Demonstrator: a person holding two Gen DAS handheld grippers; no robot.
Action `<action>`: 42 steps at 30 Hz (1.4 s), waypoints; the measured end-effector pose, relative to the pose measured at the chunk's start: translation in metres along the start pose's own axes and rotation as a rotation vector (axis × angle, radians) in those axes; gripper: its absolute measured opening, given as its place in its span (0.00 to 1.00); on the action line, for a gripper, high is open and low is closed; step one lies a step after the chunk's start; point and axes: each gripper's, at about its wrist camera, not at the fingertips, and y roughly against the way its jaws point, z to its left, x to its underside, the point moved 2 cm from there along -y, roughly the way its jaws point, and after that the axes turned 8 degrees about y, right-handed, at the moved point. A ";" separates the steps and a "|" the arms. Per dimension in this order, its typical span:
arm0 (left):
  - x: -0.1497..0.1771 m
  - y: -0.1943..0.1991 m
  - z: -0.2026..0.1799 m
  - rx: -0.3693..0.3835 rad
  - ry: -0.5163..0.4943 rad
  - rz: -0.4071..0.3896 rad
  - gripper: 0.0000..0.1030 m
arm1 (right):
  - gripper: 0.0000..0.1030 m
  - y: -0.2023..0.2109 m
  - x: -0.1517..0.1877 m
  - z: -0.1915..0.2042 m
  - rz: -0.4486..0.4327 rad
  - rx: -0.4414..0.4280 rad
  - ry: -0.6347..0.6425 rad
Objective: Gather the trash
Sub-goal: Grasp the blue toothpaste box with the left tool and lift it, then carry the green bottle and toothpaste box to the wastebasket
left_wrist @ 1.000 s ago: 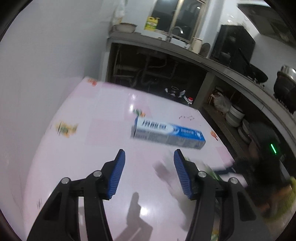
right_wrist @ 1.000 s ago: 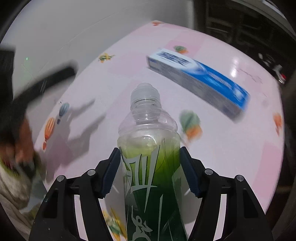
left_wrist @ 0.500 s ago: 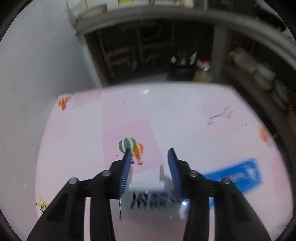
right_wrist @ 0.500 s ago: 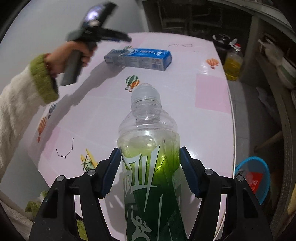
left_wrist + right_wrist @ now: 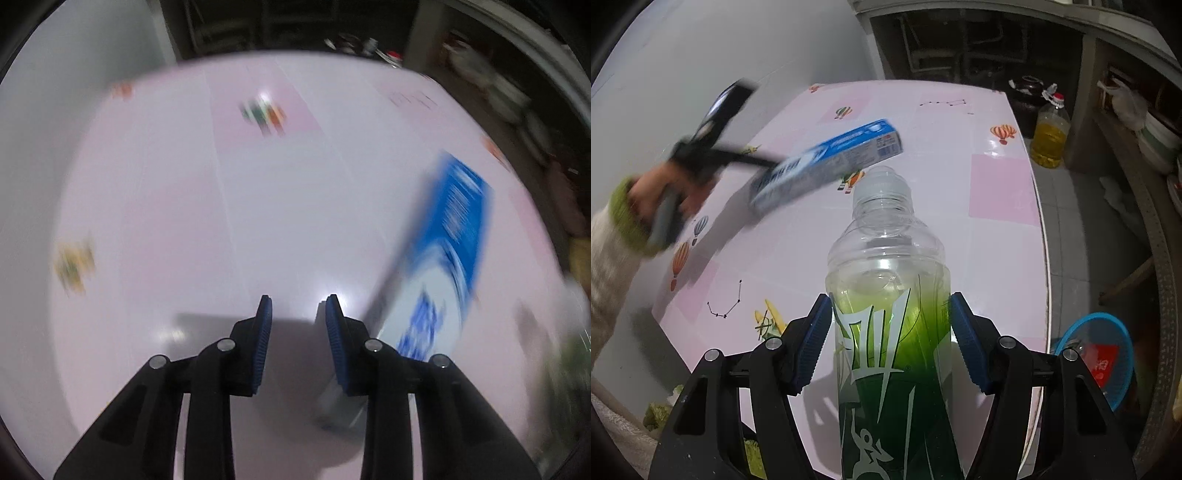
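Fingers (image 5: 812, 339) of the right gripper (image 5: 890, 295) are closed on a clear bottle (image 5: 886, 258) of green drink, which is gripped at its label band with its capless neck pointing forward beyond the tips. Past the neck, a blue toothpaste box (image 5: 827, 162) is seen tilted over the pink bench (image 5: 997, 240), its near end met by the blurred left gripper (image 5: 713, 147), which is held in the left hand (image 5: 661, 192). Off to the right of the right fingers, an oil jug (image 5: 1049, 140) and a blue basket (image 5: 1100, 354) are seen on the floor. Between the left gripper's (image 5: 297, 306) fingers (image 5: 264, 343) only a narrow gap is left, and through it only shadowed bench (image 5: 221, 221) is seen. The toothpaste box (image 5: 443, 266) is smeared by motion just outside the right-hand finger, slanting forward and rightward from behind it. Whether it is gripped by them cannot be told.
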 end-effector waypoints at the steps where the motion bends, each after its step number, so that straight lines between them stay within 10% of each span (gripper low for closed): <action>1: 0.012 0.004 -0.001 0.050 0.015 0.016 0.28 | 0.60 0.001 0.001 0.000 -0.002 0.002 -0.004; 5: 0.041 0.029 -0.007 0.241 0.102 0.031 0.44 | 0.60 0.003 0.003 0.000 0.003 0.013 -0.022; 11: 0.026 0.047 -0.047 0.223 0.027 -0.143 0.64 | 0.60 0.005 0.004 0.003 0.003 0.061 -0.039; 17: 0.022 0.020 -0.090 0.057 -0.122 -0.187 0.62 | 0.59 0.005 0.006 -0.004 0.016 0.029 -0.104; 21: 0.026 0.022 -0.096 0.038 -0.137 -0.207 0.42 | 0.59 0.004 0.007 -0.006 0.023 0.008 -0.130; 42: 0.142 0.066 -0.079 0.043 -0.115 -0.229 0.53 | 0.61 0.000 0.024 0.004 0.096 -0.016 -0.187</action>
